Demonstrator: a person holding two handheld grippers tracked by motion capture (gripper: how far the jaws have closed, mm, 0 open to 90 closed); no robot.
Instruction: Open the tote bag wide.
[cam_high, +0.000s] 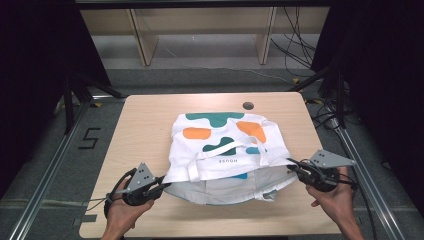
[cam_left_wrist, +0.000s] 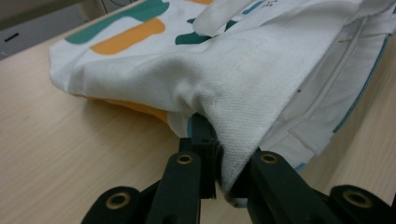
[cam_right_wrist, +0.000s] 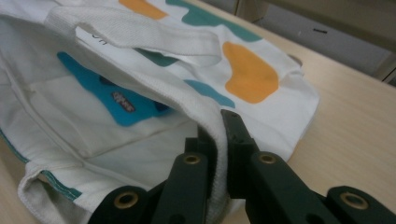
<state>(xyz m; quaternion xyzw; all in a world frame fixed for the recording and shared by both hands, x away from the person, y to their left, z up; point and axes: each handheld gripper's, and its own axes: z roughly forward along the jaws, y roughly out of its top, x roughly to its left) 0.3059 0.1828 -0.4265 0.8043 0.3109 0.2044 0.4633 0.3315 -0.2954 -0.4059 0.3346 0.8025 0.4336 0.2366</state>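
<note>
White tote bag (cam_high: 227, 150) with teal, orange and blue blobs lies flat mid-table (cam_high: 150, 115), mouth toward the person, upper layer lifted off the lower. Left gripper (cam_high: 159, 186) pinches the near-left corner of the upper rim; left gripper view has the jaws clamped on a fold of white weave (cam_left_wrist: 219, 158). Right gripper (cam_high: 292, 167) pinches the near-right rim edge, jaws closed on the hem (cam_right_wrist: 217, 140). Right gripper view looks inside the bag: blue patch with a small label (cam_right_wrist: 122, 100), teal-trimmed lower edge. High view shows handle strap (cam_high: 220, 152) lying across the front, and a grommet hole (cam_high: 248, 105) at the far table edge.
</note>
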